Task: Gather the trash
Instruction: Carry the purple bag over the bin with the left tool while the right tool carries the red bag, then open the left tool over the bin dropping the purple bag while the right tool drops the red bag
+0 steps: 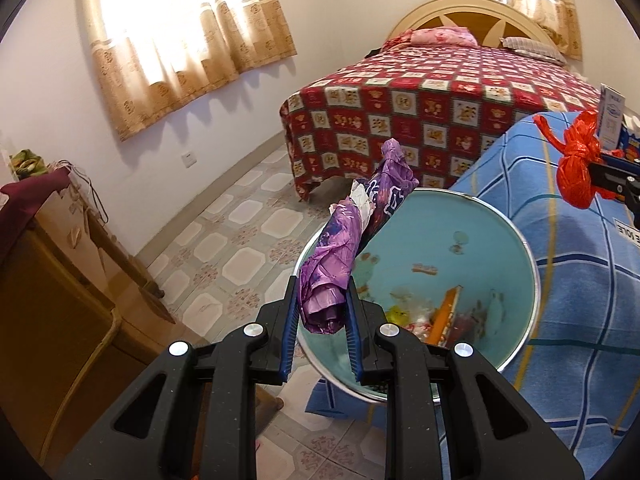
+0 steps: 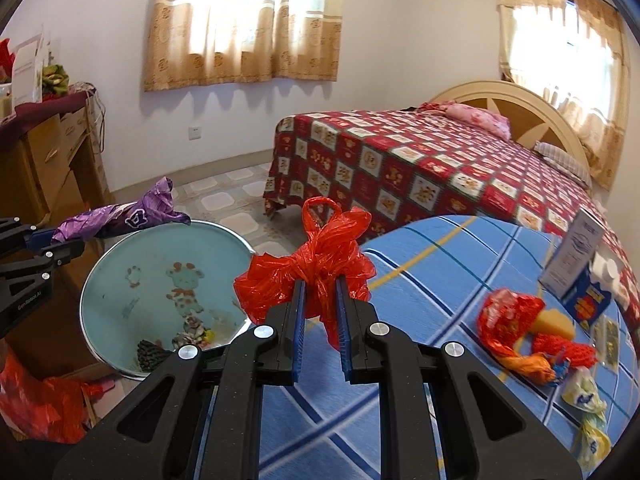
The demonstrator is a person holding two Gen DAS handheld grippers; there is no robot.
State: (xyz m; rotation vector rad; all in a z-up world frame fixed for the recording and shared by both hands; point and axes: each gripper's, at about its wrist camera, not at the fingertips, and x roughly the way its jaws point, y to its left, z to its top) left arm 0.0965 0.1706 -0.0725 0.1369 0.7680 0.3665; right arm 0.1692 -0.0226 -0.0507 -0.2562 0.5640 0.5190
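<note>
Bedroom, blue checked counter (image 2: pixel 440 276) beside a light-blue trash bin (image 1: pixel 440 248), both tools clamped on trash.
Left tool (image 1: pixel 322 312) grips a crumpled purple wrapper (image 1: pixel 352 236) over the near rim of the bin; right tool (image 2: pixel 322 300) grips a knotted red plastic bag (image 2: pixel 316 264) above the counter edge just beside the bin. More wrappers (image 2: pixel 516 328) and a small carton (image 2: pixel 588 296) lie on the counter; red patterned bed (image 2: pixel 400 160) behind.

White plastered walls (image 2: pixel 400 40), daylight blown out through two windows behind beige patterned half-curtains (image 2: pixel 240 40), 12 and 2 o'clock. Floor of pale patterned ceramic tiles (image 1: pixel 240 240). Bed under red checked bedspread (image 2: pixel 400 160) at 1 o'clock, cream arched wooden headboard (image 2: pixel 512 100) behind. Brown wooden cabinet (image 1: pixel 60 260) at 9 o'clock.
</note>
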